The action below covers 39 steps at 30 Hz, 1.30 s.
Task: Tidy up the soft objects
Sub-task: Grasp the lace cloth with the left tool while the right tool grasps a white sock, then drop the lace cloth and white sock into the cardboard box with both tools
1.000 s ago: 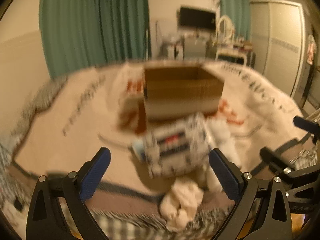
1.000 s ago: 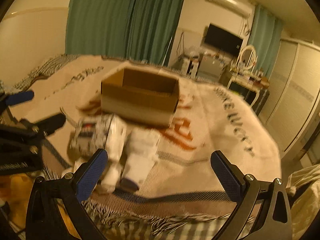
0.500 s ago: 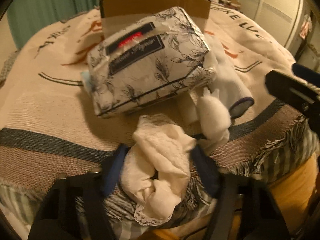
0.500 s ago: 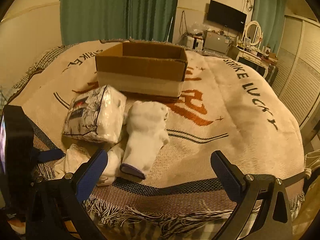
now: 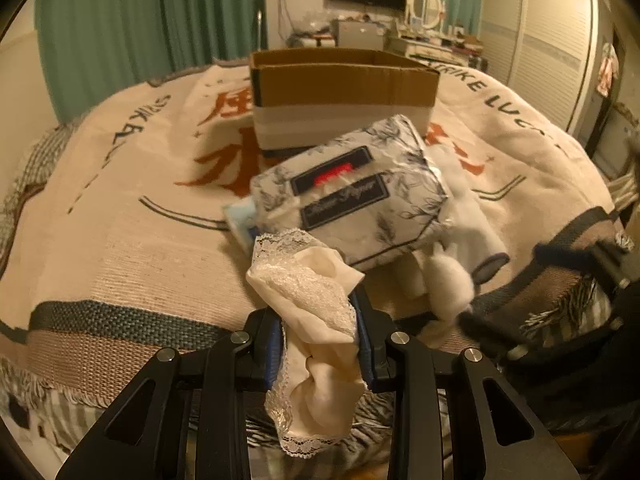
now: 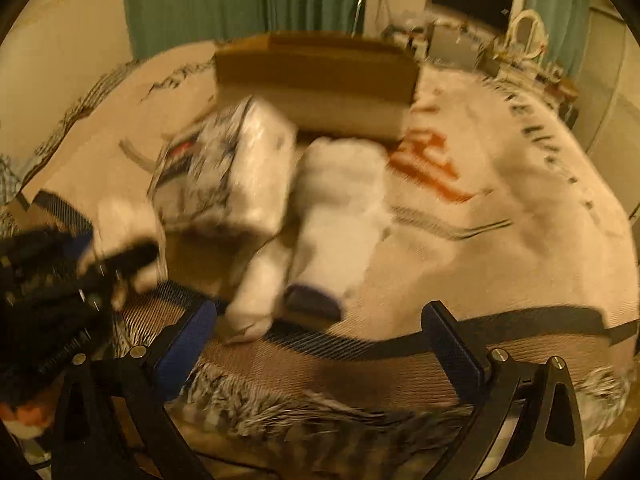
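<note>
The left gripper [image 5: 319, 344] pinches a cream lace-trimmed cloth [image 5: 316, 300], held just in front of the floral plastic-wrapped tissue pack [image 5: 352, 200]. That pack lies against the front of the open brown cardboard box [image 5: 344, 92] on the beige printed blanket [image 5: 120, 208]. The right gripper [image 6: 320, 344] is spread wide and holds nothing, near the white sock with a dark cuff [image 6: 336, 220] beside the pack.

The left gripper [image 5: 318, 344] is matte black, built of angular arms with triangular cut-outs. Round silver screw heads sit at the joints behind its fingers. Each finger [image 5: 273, 354] carries a blue pad with a fine ribbed texture on its inner face.

The right gripper [image 6: 318, 344] has the same black frame, the same triangular cut-outs and silver screws behind the fingers. Its fingers [image 6: 452, 350] are broad flat plates, dark blue and finely textured, edged in black.
</note>
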Each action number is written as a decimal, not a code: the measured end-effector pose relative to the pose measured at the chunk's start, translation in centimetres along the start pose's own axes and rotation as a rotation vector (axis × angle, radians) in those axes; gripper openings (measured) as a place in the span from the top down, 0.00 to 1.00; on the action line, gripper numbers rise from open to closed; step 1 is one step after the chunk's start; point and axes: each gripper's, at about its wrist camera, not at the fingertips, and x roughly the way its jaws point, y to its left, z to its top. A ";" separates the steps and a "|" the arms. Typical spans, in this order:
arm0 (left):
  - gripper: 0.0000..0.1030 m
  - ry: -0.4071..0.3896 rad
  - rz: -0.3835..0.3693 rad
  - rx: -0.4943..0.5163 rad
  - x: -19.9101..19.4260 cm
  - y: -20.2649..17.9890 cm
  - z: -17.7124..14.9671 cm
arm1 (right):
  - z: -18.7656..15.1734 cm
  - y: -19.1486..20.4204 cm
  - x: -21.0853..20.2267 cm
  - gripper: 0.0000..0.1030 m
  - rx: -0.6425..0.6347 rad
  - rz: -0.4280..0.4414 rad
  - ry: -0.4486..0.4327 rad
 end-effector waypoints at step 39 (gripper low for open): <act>0.71 -0.273 0.076 0.085 -6.2 -1.1 11.5 | 10.6 -3.0 -9.7 0.80 -0.022 0.083 -0.329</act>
